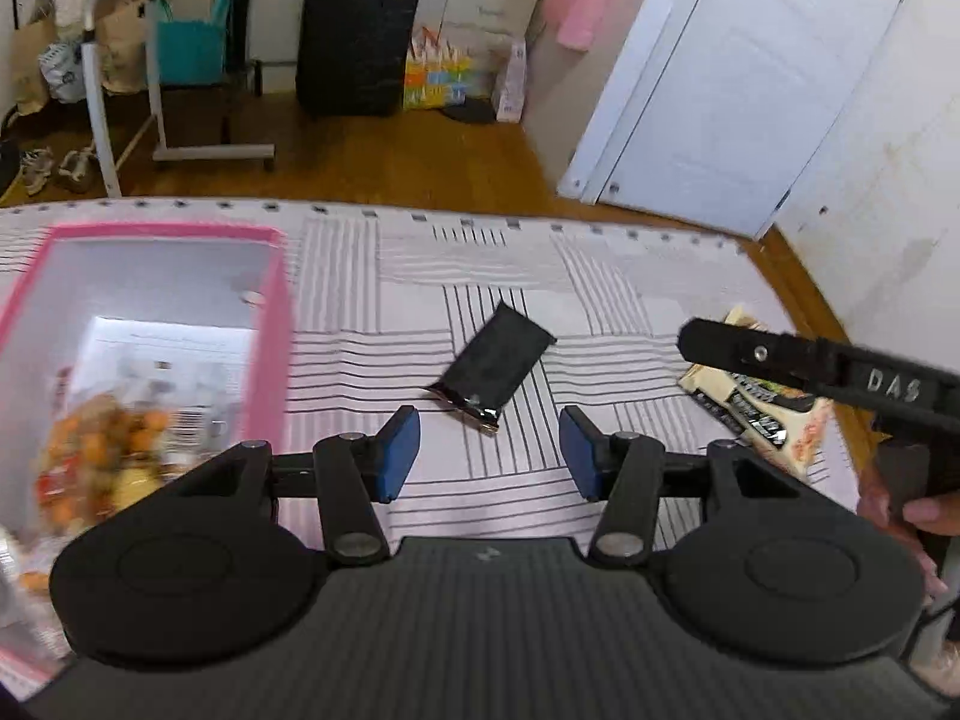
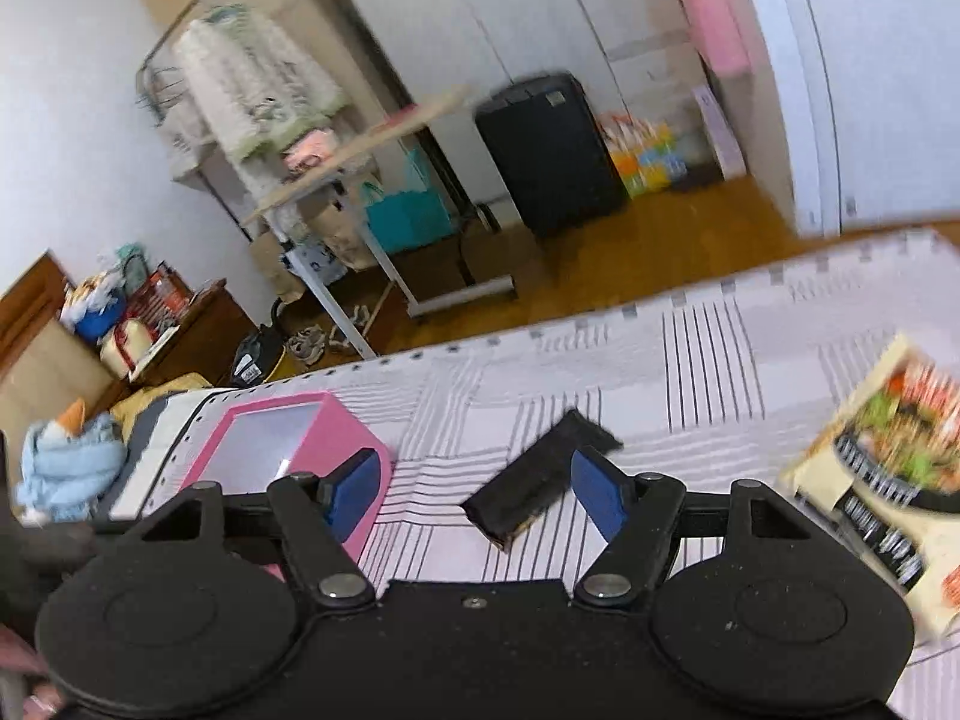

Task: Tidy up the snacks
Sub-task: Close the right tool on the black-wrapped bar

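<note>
Your left gripper (image 1: 489,450) jaws stand partly apart, nothing between them. Your right gripper (image 2: 474,492) jaws gape wider, also empty. Black snack packet (image 1: 495,363) lies flat on the striped mat (image 1: 600,300), between the pink box (image 1: 276,324) and the noodle packet (image 2: 888,468).

One pink box (image 1: 273,324), one black sachet (image 1: 495,360), one noodle packet (image 1: 774,414), one suitcase (image 1: 354,36)

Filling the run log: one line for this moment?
left tongs open, empty | right tongs open, empty | black packet on mat | pink box holds snacks
</note>
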`<state>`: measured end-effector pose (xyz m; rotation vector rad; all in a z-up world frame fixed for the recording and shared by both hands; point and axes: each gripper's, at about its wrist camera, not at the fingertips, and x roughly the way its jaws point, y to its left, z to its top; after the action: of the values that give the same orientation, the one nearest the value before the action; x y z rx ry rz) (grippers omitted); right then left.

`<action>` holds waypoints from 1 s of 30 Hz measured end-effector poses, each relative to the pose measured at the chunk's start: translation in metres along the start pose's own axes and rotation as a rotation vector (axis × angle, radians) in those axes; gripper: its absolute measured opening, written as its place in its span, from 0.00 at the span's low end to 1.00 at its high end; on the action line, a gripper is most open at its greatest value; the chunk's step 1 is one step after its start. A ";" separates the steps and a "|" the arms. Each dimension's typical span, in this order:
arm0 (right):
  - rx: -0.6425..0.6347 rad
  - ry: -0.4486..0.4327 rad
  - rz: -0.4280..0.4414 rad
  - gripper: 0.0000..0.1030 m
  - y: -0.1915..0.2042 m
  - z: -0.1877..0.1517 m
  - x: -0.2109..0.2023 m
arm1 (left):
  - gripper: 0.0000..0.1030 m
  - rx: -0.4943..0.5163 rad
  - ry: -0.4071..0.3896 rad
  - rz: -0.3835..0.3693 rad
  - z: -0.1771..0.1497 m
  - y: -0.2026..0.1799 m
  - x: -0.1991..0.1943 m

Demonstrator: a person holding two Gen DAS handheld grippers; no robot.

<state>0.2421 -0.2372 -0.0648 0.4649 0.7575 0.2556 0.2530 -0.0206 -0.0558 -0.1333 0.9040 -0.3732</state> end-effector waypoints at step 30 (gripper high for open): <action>0.142 0.126 0.033 0.64 -0.080 -0.032 0.109 | 0.60 0.069 0.131 -0.097 0.002 -0.003 0.161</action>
<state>0.3006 -0.2550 -0.1903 0.6001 0.8949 0.2645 0.3443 -0.0827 -0.1729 -0.0899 1.0147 -0.5074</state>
